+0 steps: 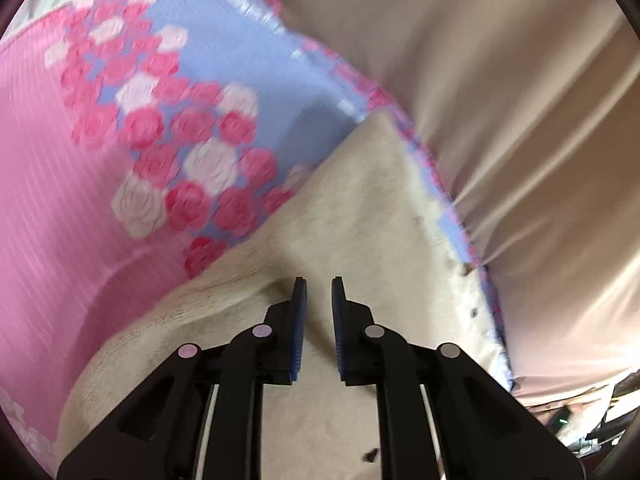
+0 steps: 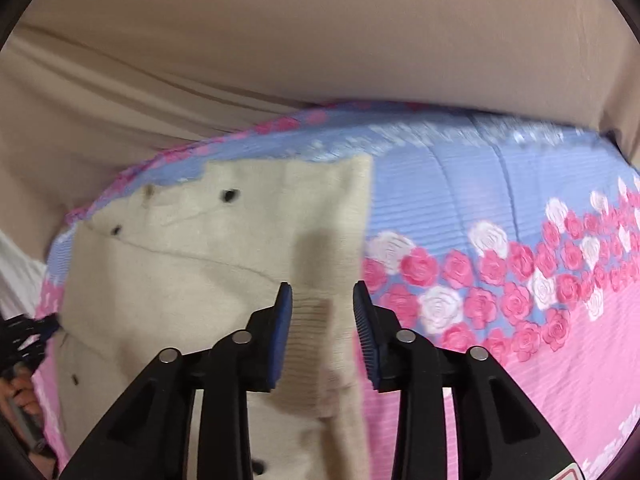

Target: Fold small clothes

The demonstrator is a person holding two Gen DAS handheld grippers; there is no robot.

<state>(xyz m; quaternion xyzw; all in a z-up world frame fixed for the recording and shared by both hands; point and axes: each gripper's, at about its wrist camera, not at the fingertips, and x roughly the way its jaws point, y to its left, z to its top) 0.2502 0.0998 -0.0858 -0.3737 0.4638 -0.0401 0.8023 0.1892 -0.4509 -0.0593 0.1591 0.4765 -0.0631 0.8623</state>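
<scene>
A cream knitted garment (image 1: 360, 208) with small dark buttons lies flat on a pink and blue rose-print bedspread (image 1: 100, 128). My left gripper (image 1: 319, 286) is open with a narrow gap and hovers over the garment's cream fabric, holding nothing. In the right wrist view the same garment (image 2: 224, 248) lies partly folded, with its ribbed cuff or hem (image 2: 320, 320) between my fingers. My right gripper (image 2: 322, 292) is open above that ribbed edge, near the garment's right side, and holds nothing.
The bedspread (image 2: 500, 220) covers a bed bordered by beige sheet or upholstery (image 1: 500, 80), which also shows in the right wrist view (image 2: 280, 40). A dark object (image 2: 24, 336) lies at the far left of the right wrist view.
</scene>
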